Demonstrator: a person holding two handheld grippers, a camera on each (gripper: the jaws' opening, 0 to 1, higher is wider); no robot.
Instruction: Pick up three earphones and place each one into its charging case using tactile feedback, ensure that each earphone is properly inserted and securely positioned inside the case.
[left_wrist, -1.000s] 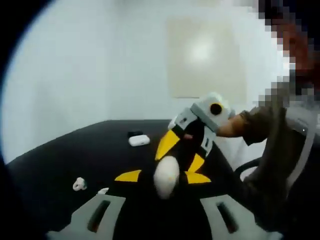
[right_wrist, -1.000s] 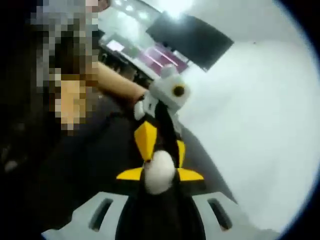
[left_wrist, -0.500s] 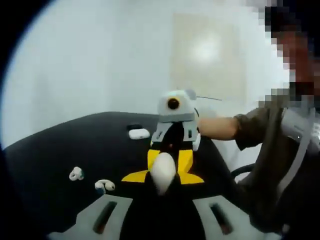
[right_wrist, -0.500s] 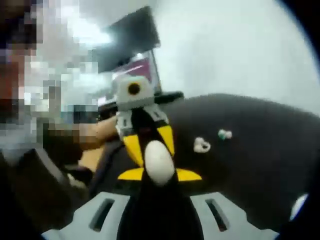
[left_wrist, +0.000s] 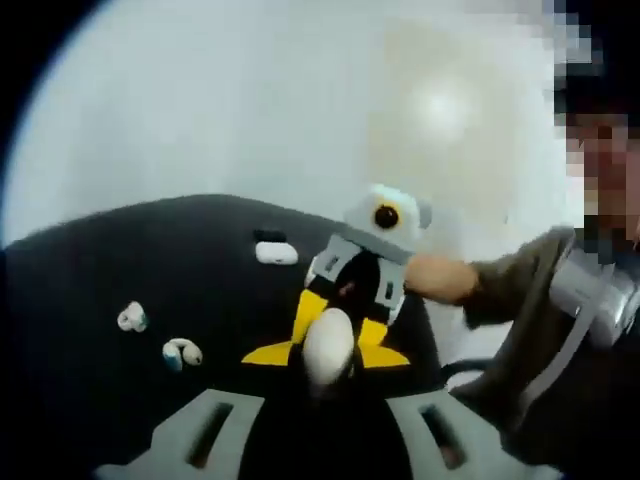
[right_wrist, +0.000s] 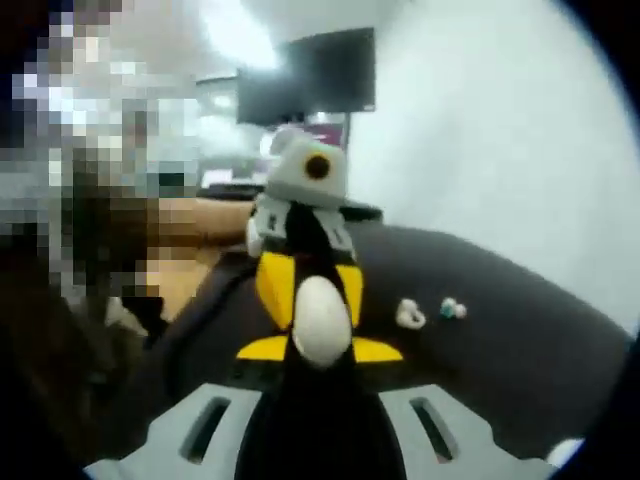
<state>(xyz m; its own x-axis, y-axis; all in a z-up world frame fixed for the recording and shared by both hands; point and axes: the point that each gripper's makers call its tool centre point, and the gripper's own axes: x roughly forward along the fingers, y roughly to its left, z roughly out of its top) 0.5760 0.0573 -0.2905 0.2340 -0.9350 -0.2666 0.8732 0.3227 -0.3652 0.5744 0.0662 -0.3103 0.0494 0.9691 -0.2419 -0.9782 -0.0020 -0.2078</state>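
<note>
In the left gripper view, the left gripper (left_wrist: 322, 358) has its yellow-tipped jaws closed on a white earphone (left_wrist: 326, 345), which stands between them above the black table (left_wrist: 90, 400). The right gripper (left_wrist: 345, 310) meets it nose to nose from the far side, its jaws also together against that earphone (both tools pinch the one piece). On the table to the left lie two loose earphones (left_wrist: 181, 352), (left_wrist: 131, 317), well apart from the grippers. A white charging case (left_wrist: 276, 253) sits near the table's far edge. In the right gripper view, the same earphone (right_wrist: 320, 322) is clamped between the jaws, the left gripper (right_wrist: 300, 290) behind it.
</note>
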